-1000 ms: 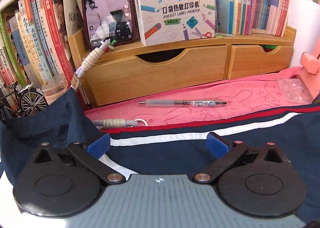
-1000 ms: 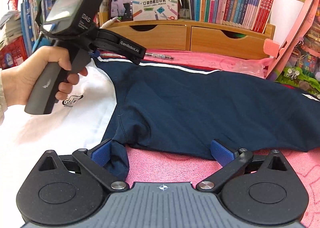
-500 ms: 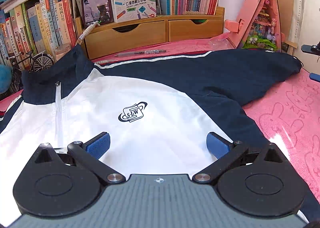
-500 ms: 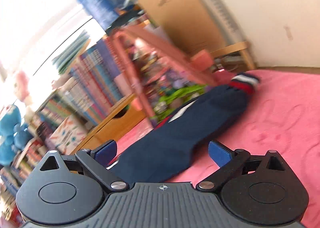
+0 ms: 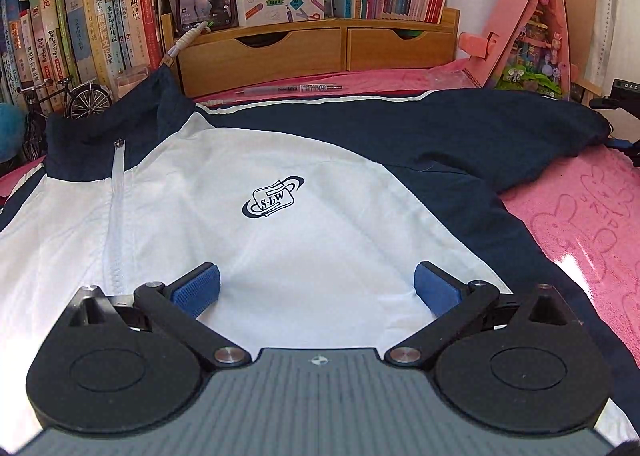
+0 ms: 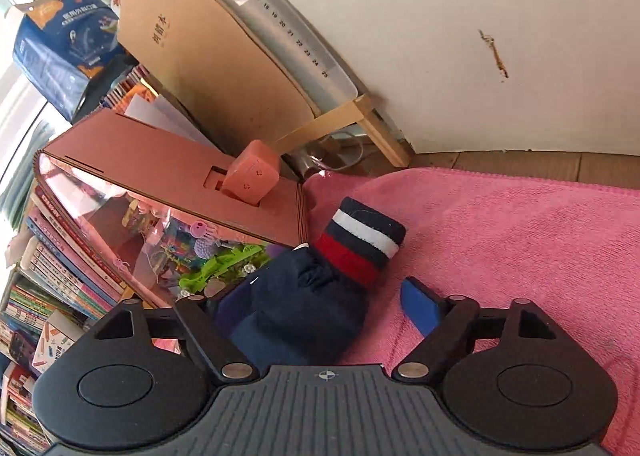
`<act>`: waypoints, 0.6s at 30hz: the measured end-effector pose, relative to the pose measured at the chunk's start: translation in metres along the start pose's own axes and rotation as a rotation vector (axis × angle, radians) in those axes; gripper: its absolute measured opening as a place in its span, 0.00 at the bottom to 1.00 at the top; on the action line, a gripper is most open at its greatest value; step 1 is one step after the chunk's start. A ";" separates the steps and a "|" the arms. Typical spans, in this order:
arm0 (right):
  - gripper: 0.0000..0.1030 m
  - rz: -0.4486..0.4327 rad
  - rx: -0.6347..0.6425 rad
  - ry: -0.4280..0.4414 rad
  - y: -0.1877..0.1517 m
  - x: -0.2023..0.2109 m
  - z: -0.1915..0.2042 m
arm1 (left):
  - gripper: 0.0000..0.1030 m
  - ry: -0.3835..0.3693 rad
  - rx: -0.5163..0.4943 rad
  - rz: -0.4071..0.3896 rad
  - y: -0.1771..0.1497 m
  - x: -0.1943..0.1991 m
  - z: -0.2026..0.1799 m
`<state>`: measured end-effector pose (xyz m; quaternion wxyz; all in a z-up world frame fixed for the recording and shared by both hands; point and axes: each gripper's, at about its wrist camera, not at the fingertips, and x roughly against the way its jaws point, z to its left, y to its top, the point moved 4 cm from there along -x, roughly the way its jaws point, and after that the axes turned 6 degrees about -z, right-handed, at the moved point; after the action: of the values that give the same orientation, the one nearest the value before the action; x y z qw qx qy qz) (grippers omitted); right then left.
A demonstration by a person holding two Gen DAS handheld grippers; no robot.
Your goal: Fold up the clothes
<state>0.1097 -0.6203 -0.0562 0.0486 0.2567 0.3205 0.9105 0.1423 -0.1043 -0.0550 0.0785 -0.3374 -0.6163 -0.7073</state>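
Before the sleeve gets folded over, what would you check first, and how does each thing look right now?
1. Sleeve end lies between the right gripper jaws: ok; they have just been closing around the navy sleeve.
2. Both pads pressing the sleeve: not ok; the right-hand pad stands clear of the cloth.
3. Striped cuff free to lift: ok.
4. Left gripper open above the white front: ok.
5. Jacket spread flat: ok.
6. Pen clear of the jacket: ok.
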 end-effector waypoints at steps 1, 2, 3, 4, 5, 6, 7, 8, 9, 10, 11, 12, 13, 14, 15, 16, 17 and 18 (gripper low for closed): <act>0.33 0.019 -0.015 -0.008 0.000 -0.005 0.001 | 1.00 0.000 0.000 0.000 0.000 0.000 0.000; 0.25 0.028 -0.031 -0.026 -0.002 -0.007 0.001 | 1.00 0.000 0.000 0.000 0.000 0.000 0.000; 0.24 0.026 -0.030 -0.035 -0.004 -0.006 0.003 | 1.00 0.001 0.001 0.000 0.000 0.000 0.000; 0.21 0.002 0.006 -0.031 -0.007 0.002 0.010 | 1.00 0.003 0.002 0.000 0.000 0.001 0.001; 0.21 -0.032 0.056 -0.029 -0.010 0.014 0.020 | 1.00 0.010 0.001 0.003 0.000 0.002 0.001; 0.20 -0.066 0.105 -0.027 -0.014 0.026 0.029 | 1.00 0.032 -0.003 0.010 0.000 0.009 0.003; 0.20 -0.097 0.159 -0.020 -0.017 0.039 0.041 | 1.00 0.054 0.001 0.002 0.000 0.020 0.006; 0.20 -0.123 0.224 -0.002 -0.021 0.054 0.056 | 1.00 0.057 0.011 -0.016 -0.001 0.035 0.013; 0.19 -0.148 0.299 0.024 -0.025 0.069 0.075 | 1.00 0.060 0.020 -0.035 -0.003 0.051 0.020; 0.19 -0.171 0.369 0.061 -0.032 0.083 0.097 | 1.00 0.069 0.027 -0.049 -0.006 0.065 0.028; 0.19 -0.186 0.427 0.106 -0.041 0.097 0.123 | 1.00 0.099 0.027 -0.053 -0.013 0.076 0.039; 0.19 -0.202 0.485 0.152 -0.051 0.110 0.149 | 1.00 0.129 0.026 -0.056 -0.019 0.088 0.050; 0.19 -0.217 0.542 0.197 -0.060 0.124 0.175 | 1.00 0.162 0.026 -0.057 -0.026 0.098 0.060; 0.19 -0.222 0.593 0.248 -0.072 0.135 0.202 | 1.00 0.205 0.027 -0.052 -0.034 0.106 0.071; 0.19 -0.206 0.633 0.305 -0.092 0.141 0.231 | 1.00 0.244 0.035 -0.046 -0.042 0.113 0.082; 0.19 -0.181 0.676 0.360 -0.116 0.144 0.260 | 1.00 0.285 0.057 -0.039 -0.051 0.122 0.095; 0.19 -0.156 0.719 0.415 -0.140 0.147 0.289 | 1.00 0.324 0.098 -0.039 -0.061 0.134 0.111; 0.19 -0.131 0.761 0.471 -0.164 0.150 0.318 | 1.00 0.343 0.147 -0.048 -0.071 0.146 0.125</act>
<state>0.1263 -0.2754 0.1199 -0.0661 0.0215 0.6503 0.7565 0.0416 0.0725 -0.0274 0.1899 -0.1907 -0.6517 -0.7091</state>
